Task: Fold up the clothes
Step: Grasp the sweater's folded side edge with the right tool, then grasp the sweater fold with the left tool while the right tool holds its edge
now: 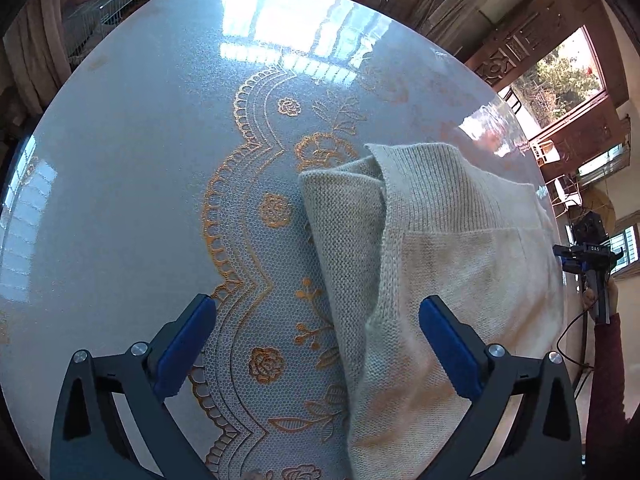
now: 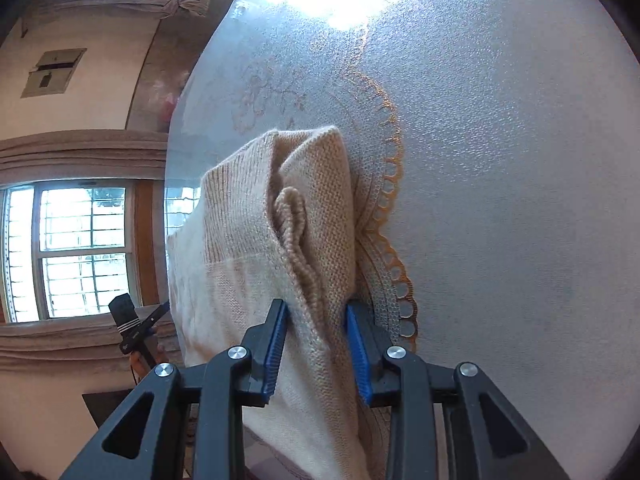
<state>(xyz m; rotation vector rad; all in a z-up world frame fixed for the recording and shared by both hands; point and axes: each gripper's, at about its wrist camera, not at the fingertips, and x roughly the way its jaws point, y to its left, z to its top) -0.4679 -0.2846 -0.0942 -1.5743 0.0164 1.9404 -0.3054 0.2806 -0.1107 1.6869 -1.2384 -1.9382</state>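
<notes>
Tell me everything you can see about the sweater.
The sweater is a beige knit with a ribbed band, partly folded and bunched, lying on the glossy lace-patterned table near its edge. A folded edge points across the table. The right gripper is shut on a bunched fold. The left gripper is open above the sweater's edge, one finger over the cloth, not gripping.

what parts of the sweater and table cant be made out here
- Left wrist view: the sweater runs off the bottom edge; its hem and sleeves are unseen.
- Right wrist view: the right gripper covers the fabric it pinches.
- Both views: the table pattern is washed out by window glare at its far side.
</notes>
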